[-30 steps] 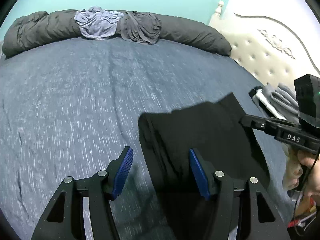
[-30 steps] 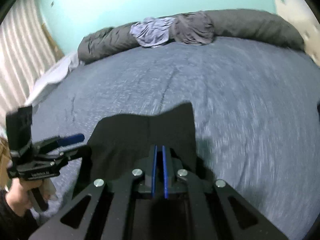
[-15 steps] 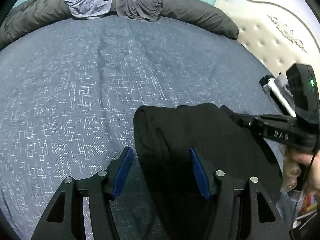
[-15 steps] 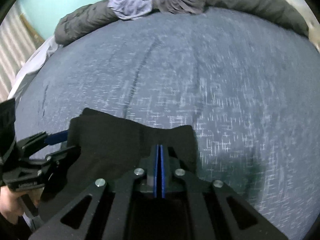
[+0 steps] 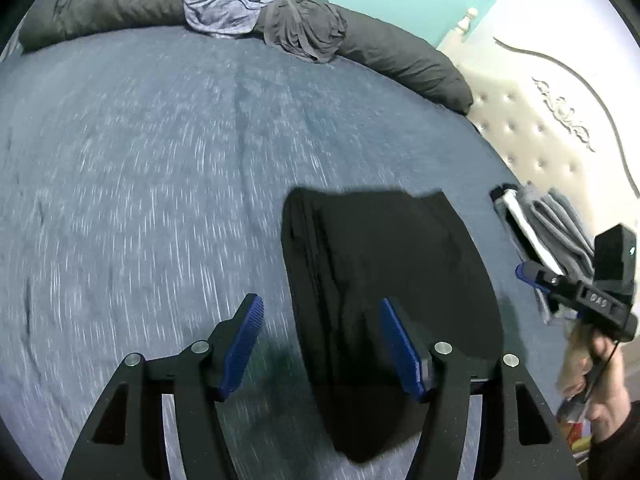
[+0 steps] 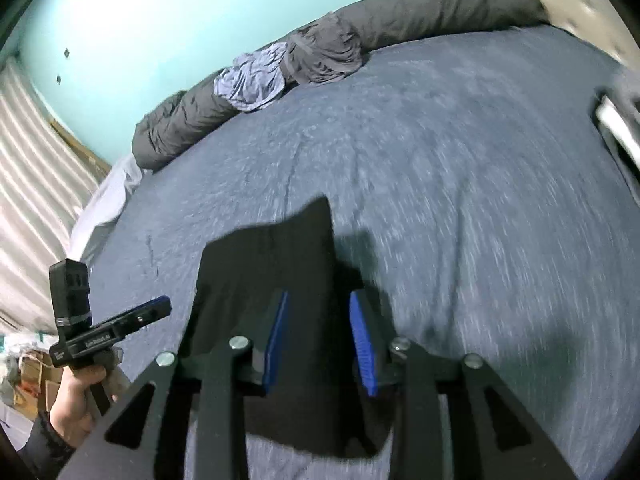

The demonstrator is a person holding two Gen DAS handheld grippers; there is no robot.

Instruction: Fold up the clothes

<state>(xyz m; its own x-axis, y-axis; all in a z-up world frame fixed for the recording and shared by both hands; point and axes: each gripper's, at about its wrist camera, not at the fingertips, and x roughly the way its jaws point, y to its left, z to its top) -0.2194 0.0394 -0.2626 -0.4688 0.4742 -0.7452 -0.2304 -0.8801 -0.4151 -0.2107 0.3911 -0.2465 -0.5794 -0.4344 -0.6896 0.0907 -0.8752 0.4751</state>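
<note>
A black garment (image 5: 384,272) lies folded on the blue bedsheet (image 5: 160,184). My left gripper (image 5: 320,308) hovers over its near left edge with the jaws wide and opening a little; the cloth lies under the right finger, untouched by the pads. In the right wrist view the same garment (image 6: 272,264) runs under my right gripper (image 6: 319,298), whose jaws are opening, with the cloth's right edge below the gap and no pad pressing it. The right gripper (image 5: 532,274) also shows right of the garment, and the left gripper (image 6: 160,306) shows left of it.
A rolled dark grey duvet (image 5: 400,60) lines the bed's far edge, with a lilac garment (image 5: 220,12) and a grey garment (image 5: 308,32) heaped on it. A stack of folded clothes (image 5: 552,224) sits by the cream tufted headboard (image 5: 540,132). A hand (image 6: 76,396) holds the left gripper.
The right gripper, shut on the black garment before, has opened and let go. The garment now lies flat on the bed. The left gripper stayed open.
</note>
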